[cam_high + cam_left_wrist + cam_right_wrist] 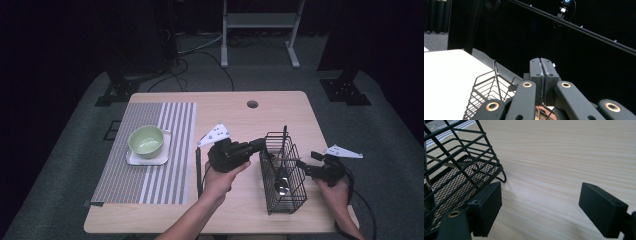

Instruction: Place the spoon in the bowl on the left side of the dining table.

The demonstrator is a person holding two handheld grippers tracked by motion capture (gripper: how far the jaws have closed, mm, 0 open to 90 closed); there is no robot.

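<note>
Tongs of the left gripper (260, 145) are pressed together at the far left rim of the wire basket (286, 202), which stands near and right on the table (240, 210); whether a wire is pinched cannot be told. The right gripper (306, 167) is spread just right of it. The rim should be moved slowly, so that the spoon (281, 186) is kept inside.

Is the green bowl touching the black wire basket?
Apart. The high view shows the green bowl far left of the black wire basket, bare table between.
</note>
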